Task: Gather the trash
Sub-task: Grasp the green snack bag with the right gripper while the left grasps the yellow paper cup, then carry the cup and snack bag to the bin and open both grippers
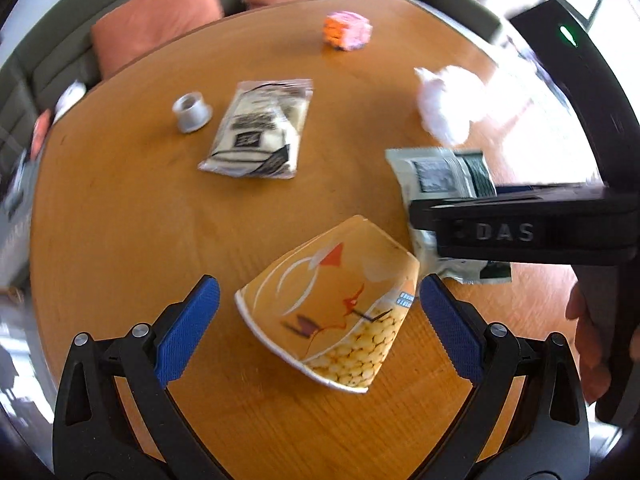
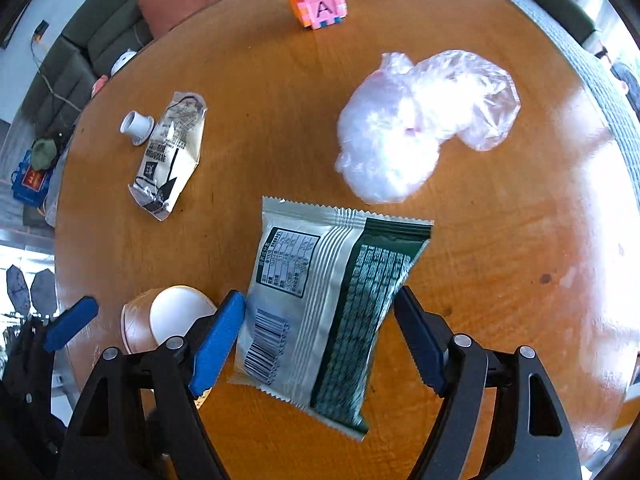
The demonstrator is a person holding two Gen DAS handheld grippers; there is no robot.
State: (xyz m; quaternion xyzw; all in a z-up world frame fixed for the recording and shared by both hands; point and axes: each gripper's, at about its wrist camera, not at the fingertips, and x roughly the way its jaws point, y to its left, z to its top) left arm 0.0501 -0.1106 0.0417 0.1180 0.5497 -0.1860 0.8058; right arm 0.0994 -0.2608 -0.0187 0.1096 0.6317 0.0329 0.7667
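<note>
Grippers poised over two pieces of trash on the wooden table (image 1: 120,240).
Left gripper (image 1: 320,320) straddles the tipped paper cup (image 1: 332,308), jaws wide; right gripper (image 2: 320,332) gapes around the green snack wrapper (image 2: 320,300), lined up to pinch, neither yet gripping.

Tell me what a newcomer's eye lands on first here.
The orange paper cup lying on its side between the open left tool, and the silver-green snack packet between the open right tool. Farther back on the wooden table sit a crumpled plastic bag and a pink block.
</note>
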